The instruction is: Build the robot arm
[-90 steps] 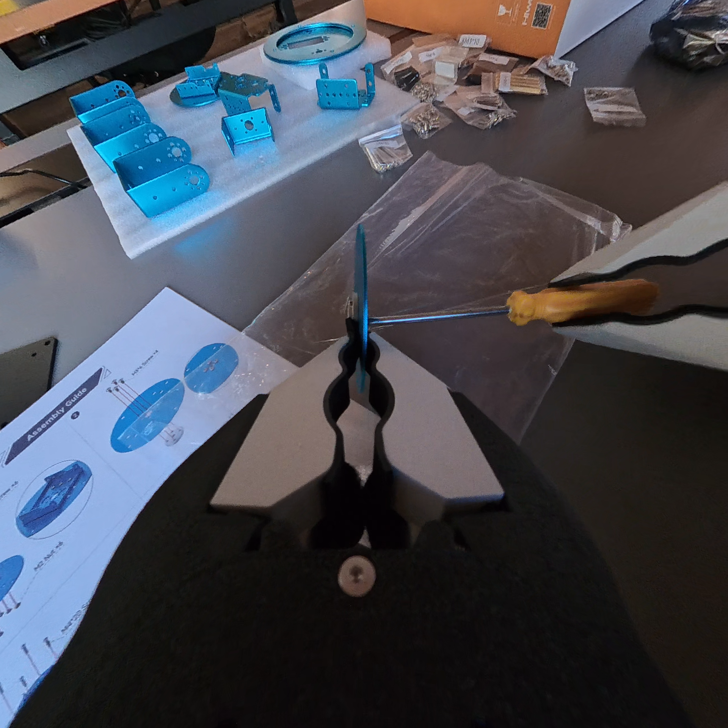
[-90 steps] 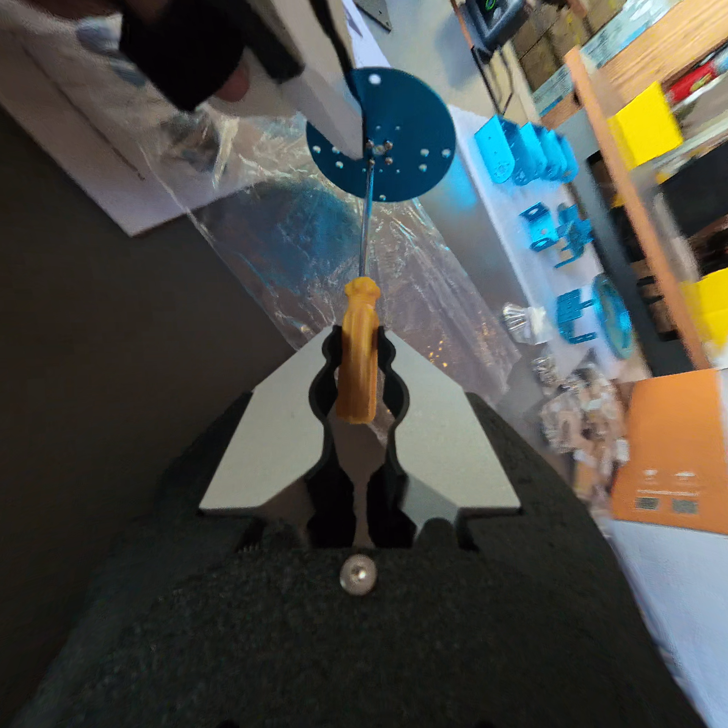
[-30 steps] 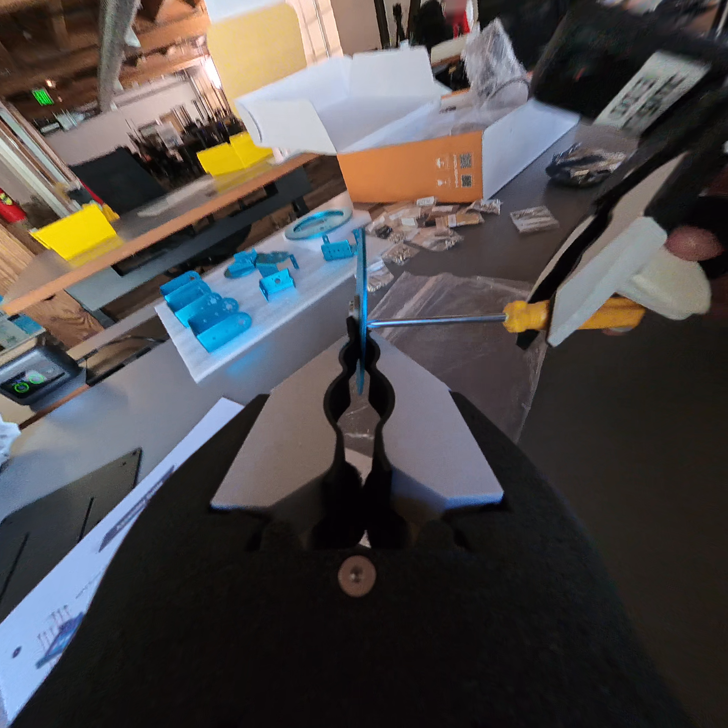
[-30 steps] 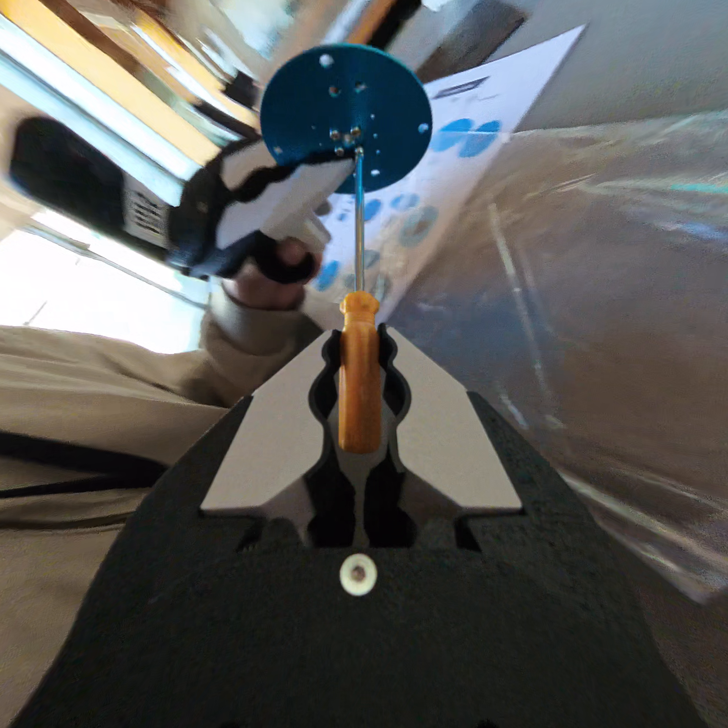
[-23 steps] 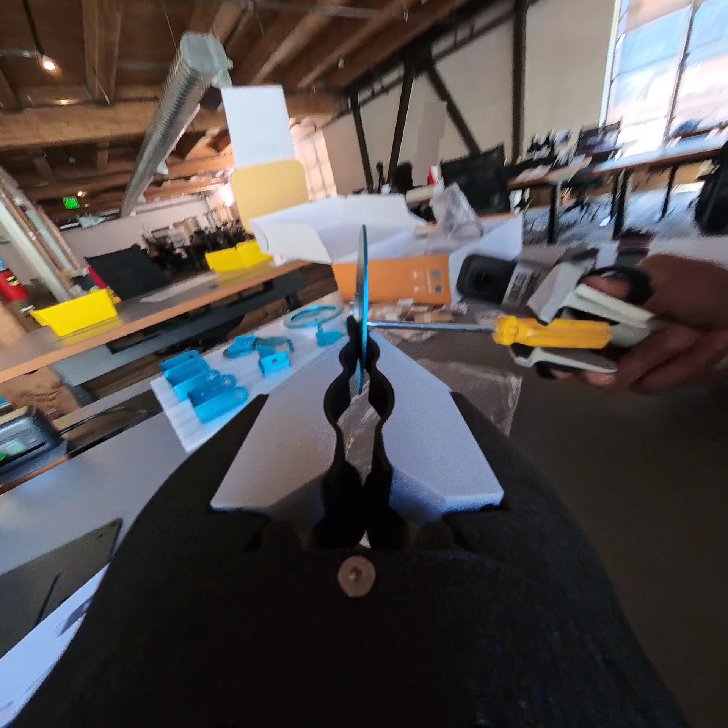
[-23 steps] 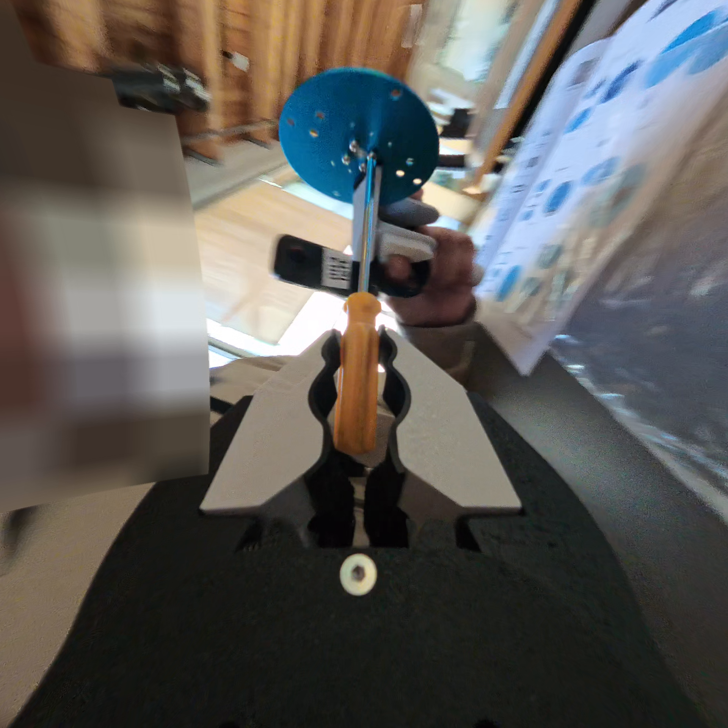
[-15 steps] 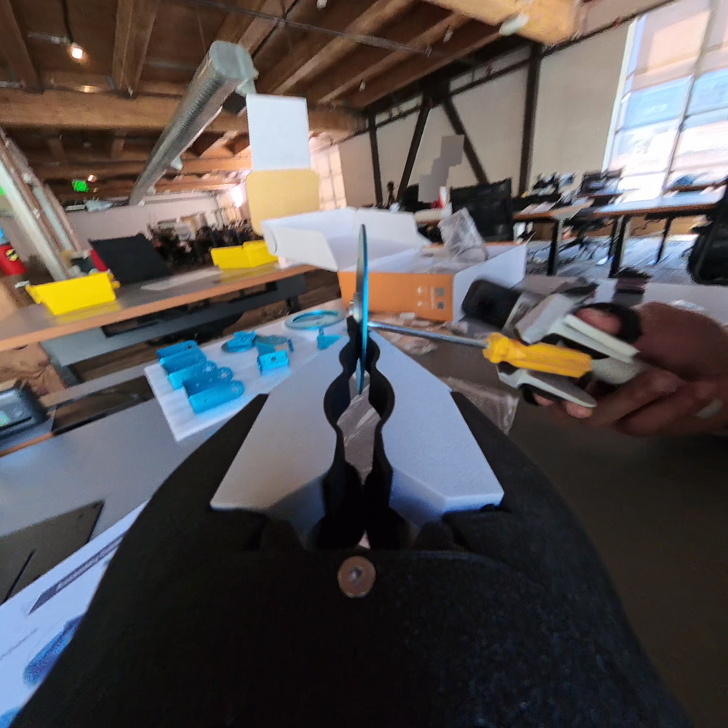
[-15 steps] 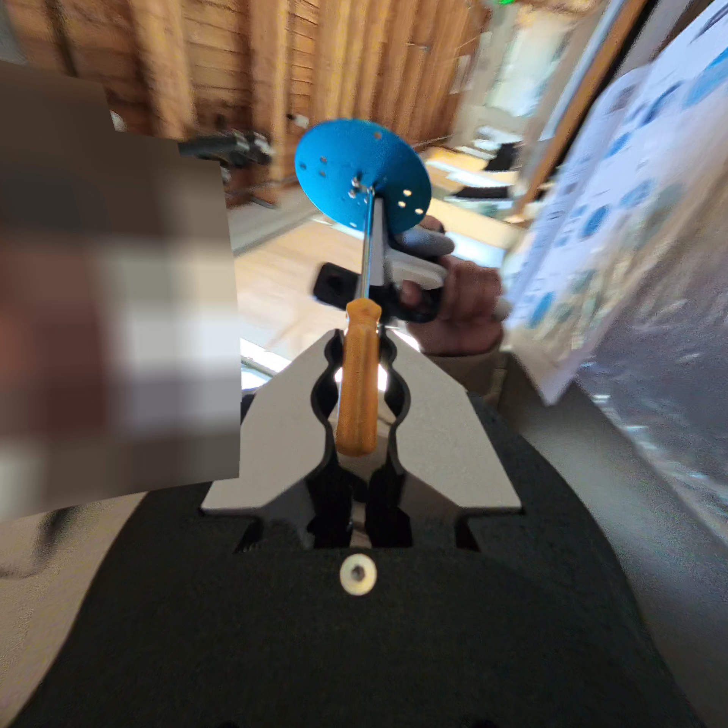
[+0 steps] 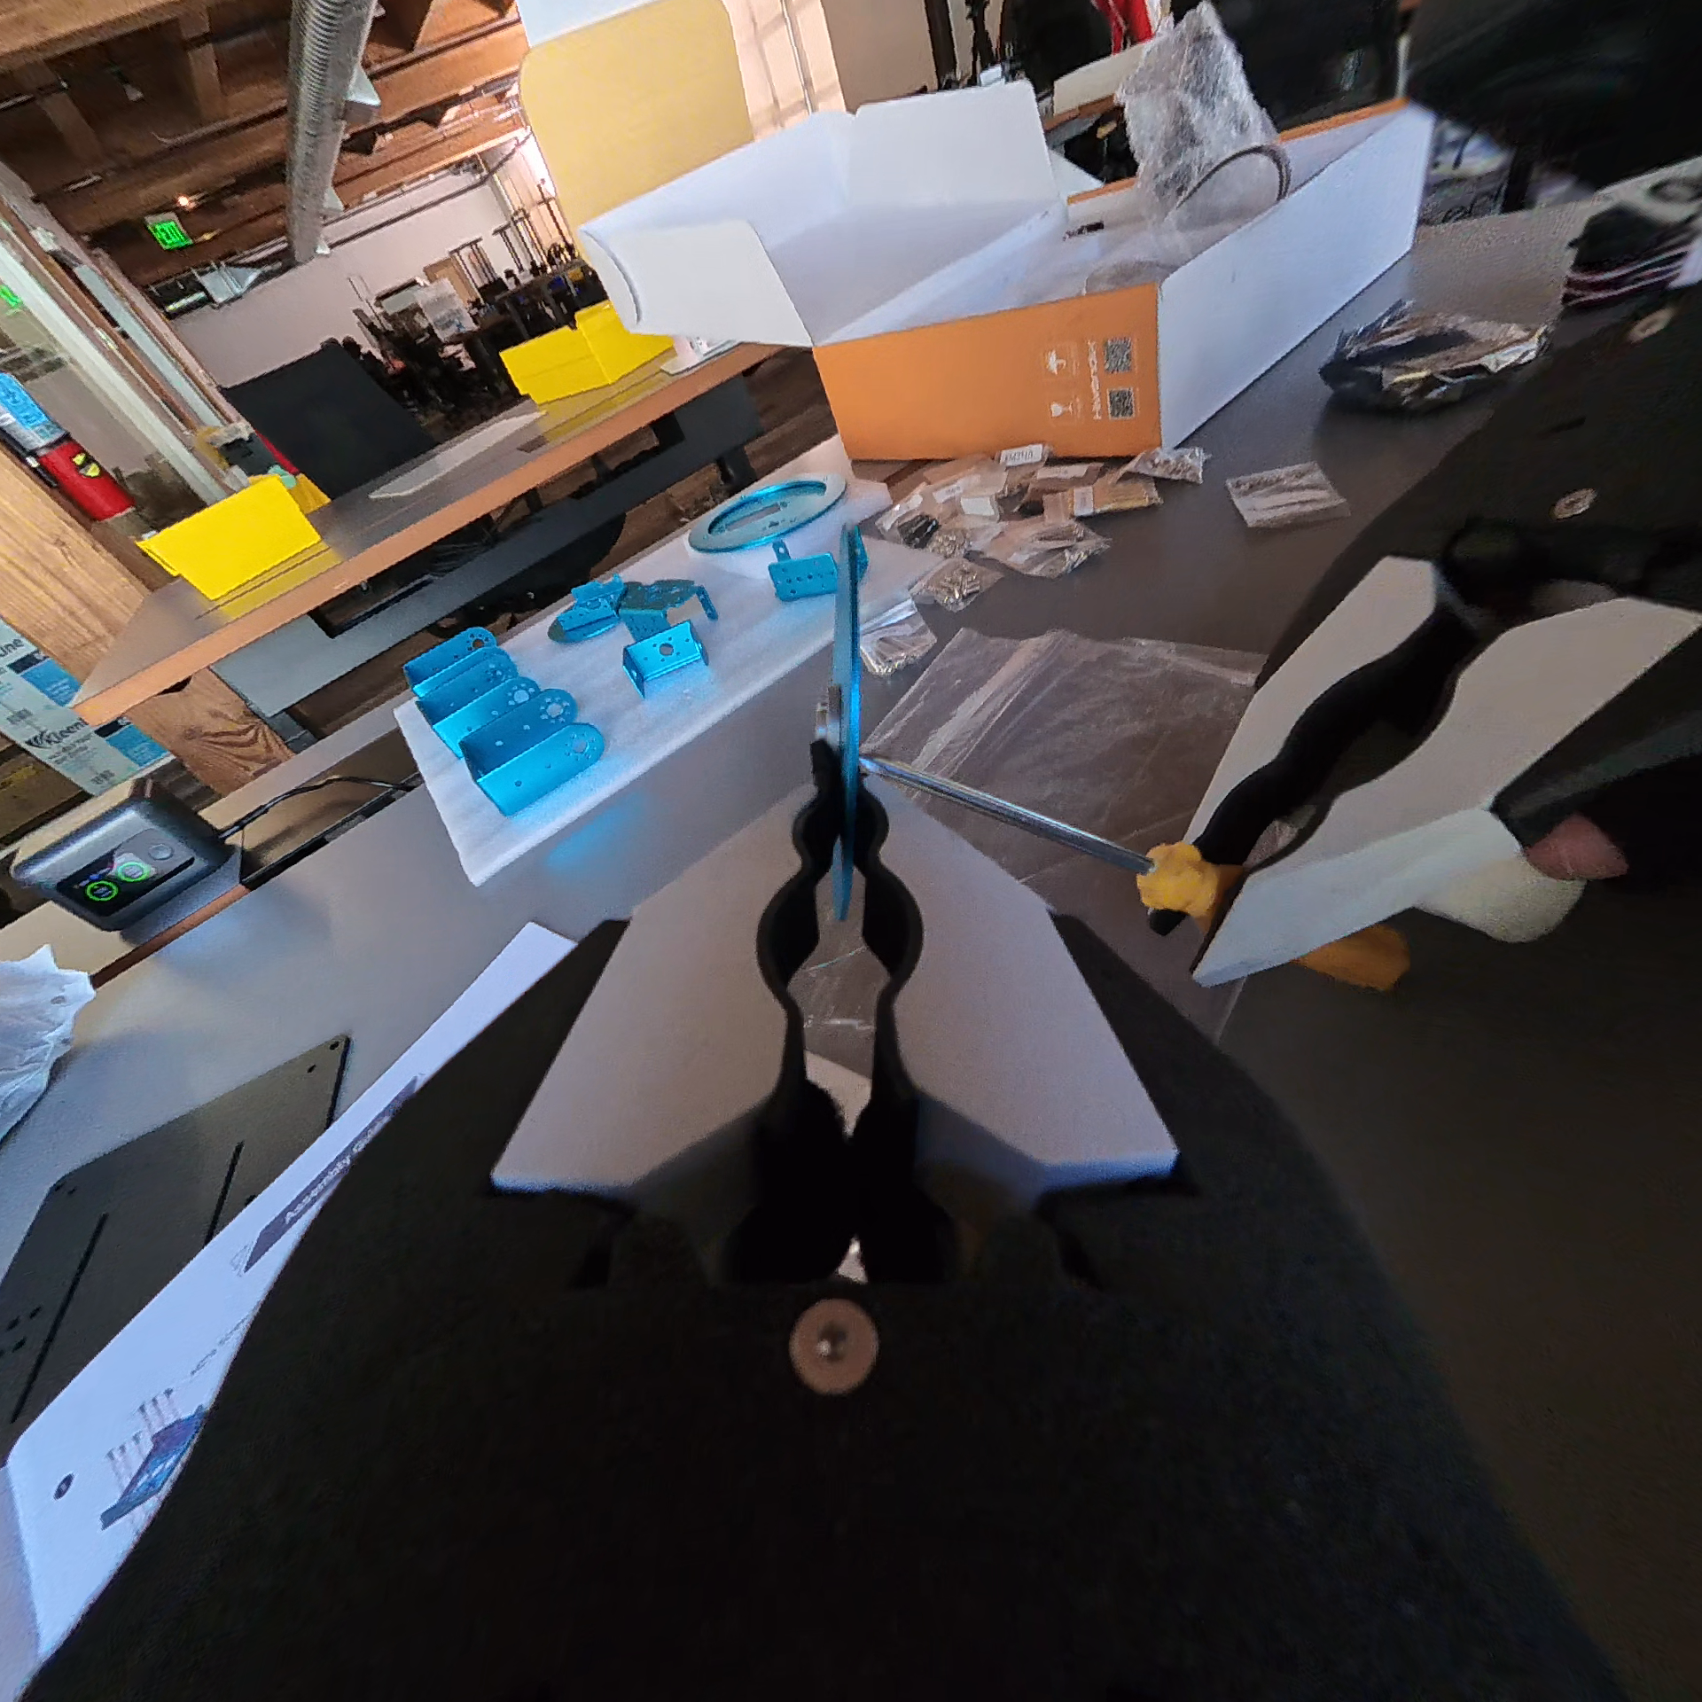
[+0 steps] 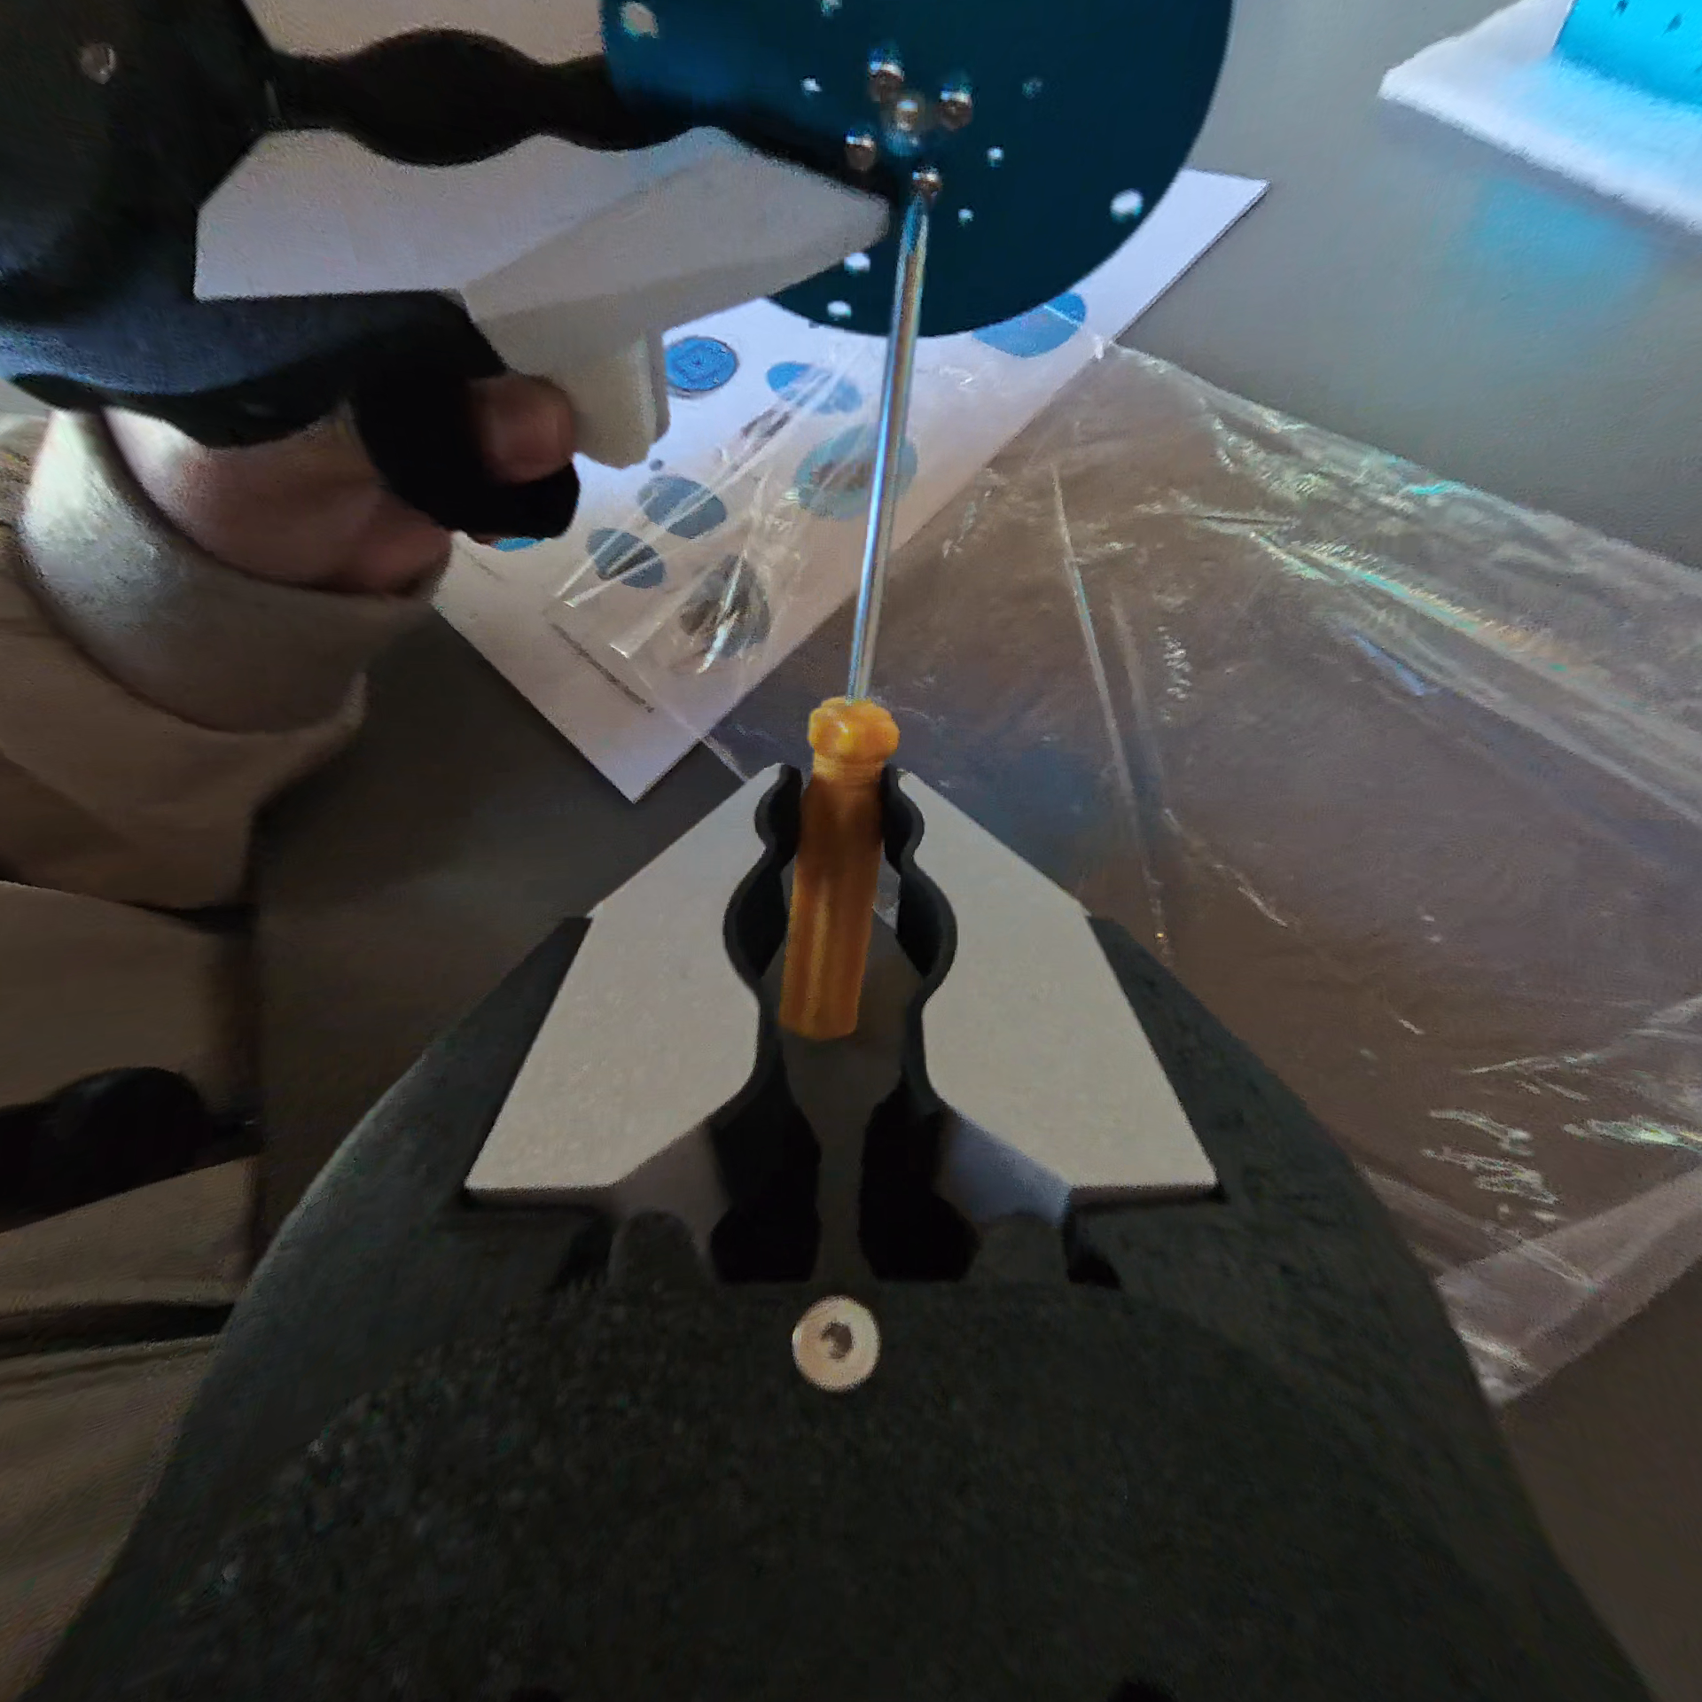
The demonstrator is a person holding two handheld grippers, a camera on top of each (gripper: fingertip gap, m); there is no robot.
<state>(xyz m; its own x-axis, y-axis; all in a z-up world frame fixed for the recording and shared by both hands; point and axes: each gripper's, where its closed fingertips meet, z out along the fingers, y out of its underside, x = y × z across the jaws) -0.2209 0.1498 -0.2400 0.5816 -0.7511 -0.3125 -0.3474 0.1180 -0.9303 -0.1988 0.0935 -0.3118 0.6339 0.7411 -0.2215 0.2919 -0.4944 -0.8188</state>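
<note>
My left gripper [image 9: 843, 783] is shut on a round blue metal disc [image 9: 845, 681], held edge-on and upright above the table. In the right wrist view the disc [image 10: 1059, 138] shows its face, with several small screws near its centre. My right gripper [image 10: 836, 787] is shut on the yellow handle of a screwdriver [image 10: 833, 912]. Its steel shaft [image 10: 889, 433] runs up to a screw on the disc. In the left wrist view the screwdriver [image 9: 1013, 815] comes in from the right and its tip touches the disc.
A clear plastic bag [image 9: 1059, 709] lies under the grippers. A white foam sheet [image 9: 691, 718] carries several blue brackets [image 9: 516, 718]. An open orange and white box [image 9: 1105, 304], small hardware bags [image 9: 1022, 525], a printed instruction sheet [image 10: 783, 479] and a black plate [image 9: 120, 1225] lie around. The tips of one gripper are about 9 cm away from the tips of the other. About 30 cm separates my left fingertips from the black plate [image 9: 120, 1225].
Both grippers swung up toward the room and came back down over the table. The screwdriver tip stayed on the disc, and its shaft now slopes down to the right.
</note>
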